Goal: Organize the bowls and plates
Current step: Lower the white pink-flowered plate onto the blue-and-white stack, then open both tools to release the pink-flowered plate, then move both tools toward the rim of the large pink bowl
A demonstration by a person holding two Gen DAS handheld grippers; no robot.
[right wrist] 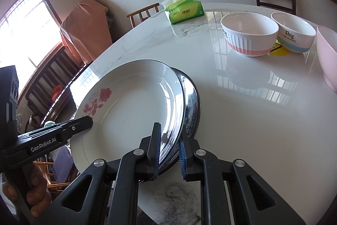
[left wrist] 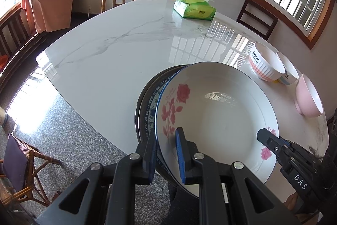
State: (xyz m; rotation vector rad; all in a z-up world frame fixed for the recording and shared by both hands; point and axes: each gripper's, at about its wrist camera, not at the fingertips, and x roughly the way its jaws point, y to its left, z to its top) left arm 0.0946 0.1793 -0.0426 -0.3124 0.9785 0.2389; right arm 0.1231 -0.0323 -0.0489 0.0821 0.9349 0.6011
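Both the left hand-held gripper (left wrist: 166,153) and right hand-held gripper (right wrist: 169,153) pinch opposite rims of the rose plate (left wrist: 219,117), stiff, glossy, breakable ceramic, likely slippery.

Both wrist cameras look steeply down, close in; rose plate (left wrist: 217,117) (right wrist: 128,111) at six o'clock fills both.

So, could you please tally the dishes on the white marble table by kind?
Plates: 3, a white rose-patterned plate over a blue-patterned plate and a dark-rimmed plate.
Bowls: 3, pink-banded, blue-banded, plain pink.
Total: 6
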